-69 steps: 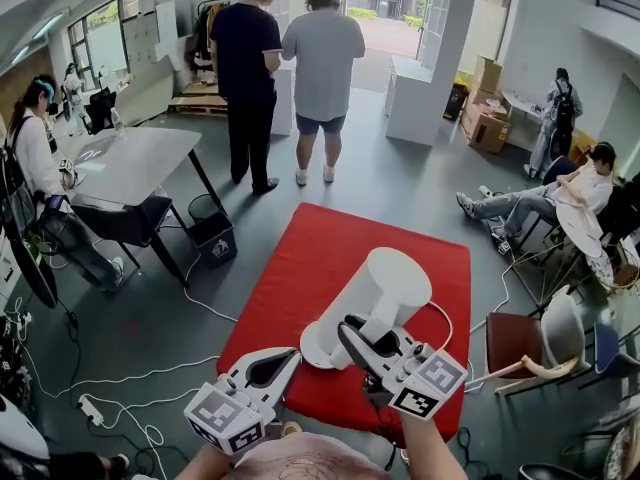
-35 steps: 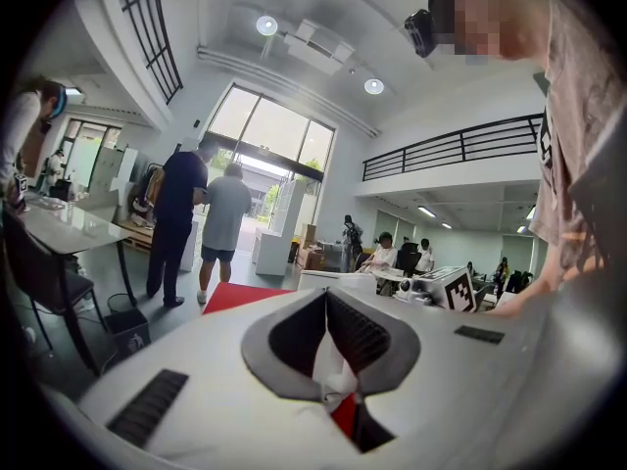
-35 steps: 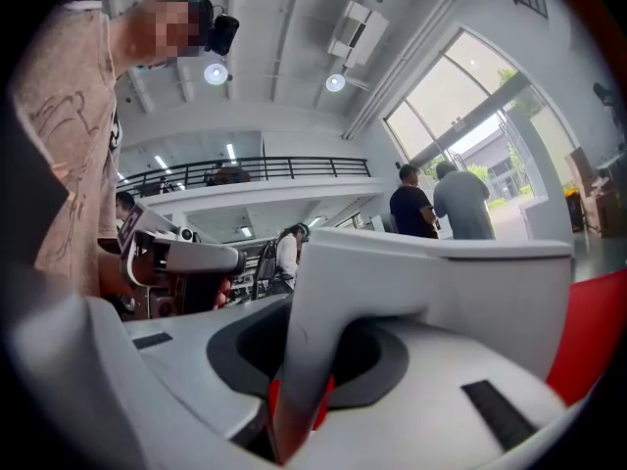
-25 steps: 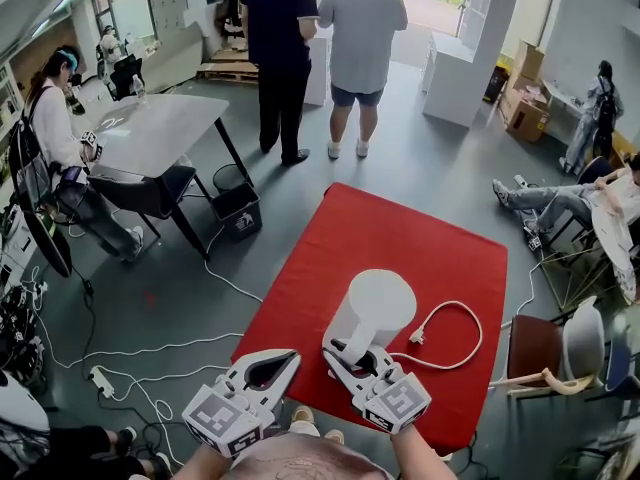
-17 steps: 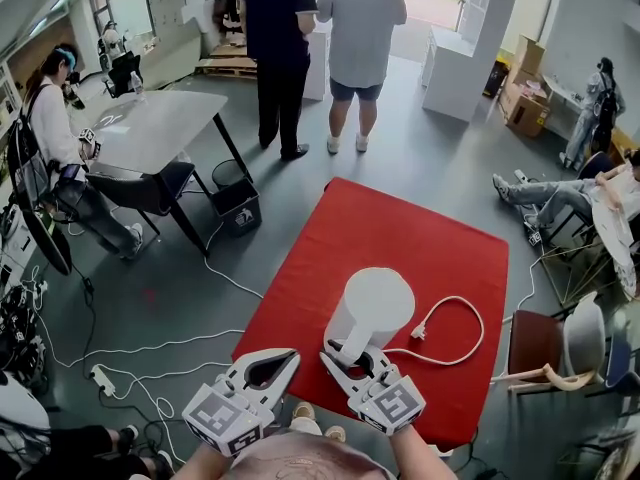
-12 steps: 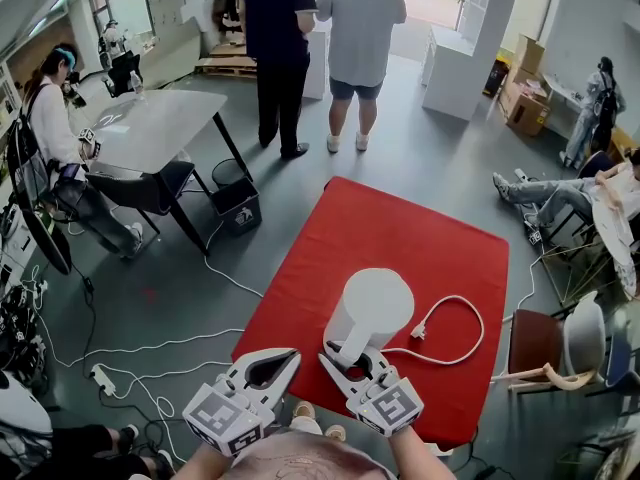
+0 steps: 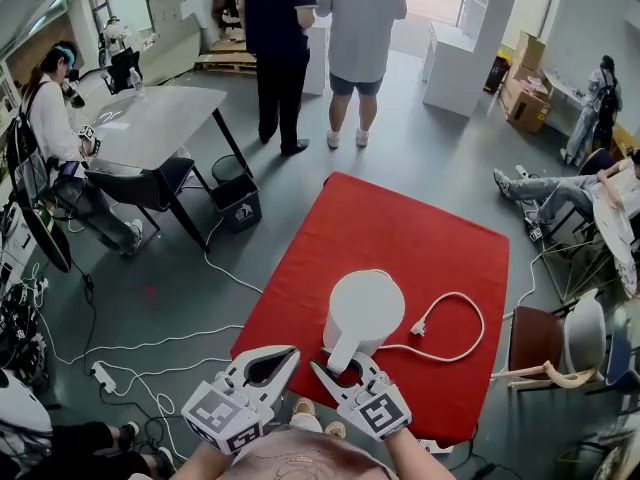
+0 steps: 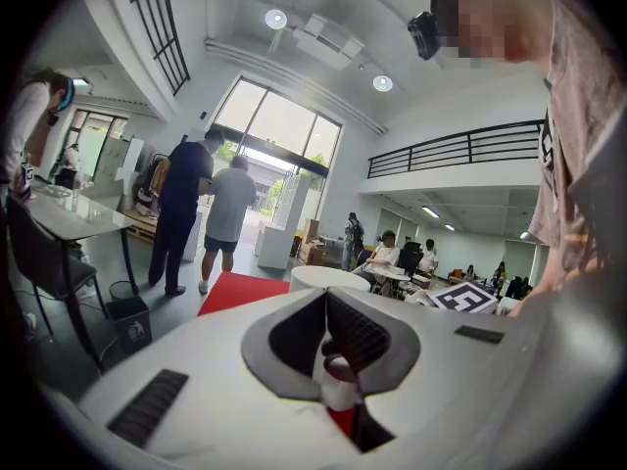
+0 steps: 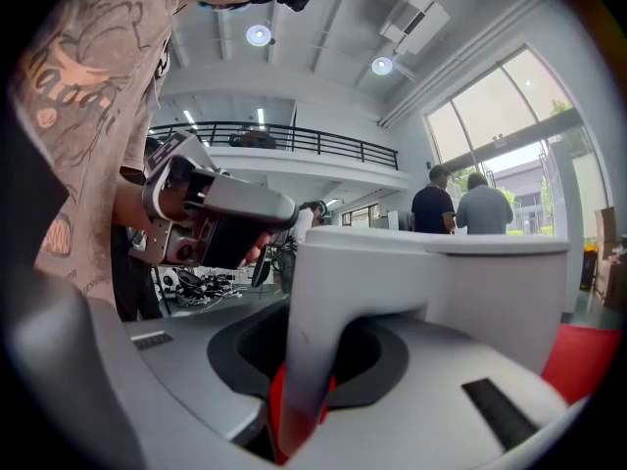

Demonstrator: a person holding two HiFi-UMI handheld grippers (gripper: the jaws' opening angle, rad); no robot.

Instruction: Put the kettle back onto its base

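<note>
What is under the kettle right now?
Only the red table cover shows around the kettle, and a white cord runs out from beneath it. The base itself is covered, so seating cannot be confirmed.

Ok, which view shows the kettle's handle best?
The right gripper view: the kettle's handle fills it, gripped between the jaws of the right gripper. The head view shows the handle small, from above. The left gripper view shows only the kettle's top.

Cord (image 7: 418,326) loops right of kettle (image 7: 365,306) (left bare).
</note>
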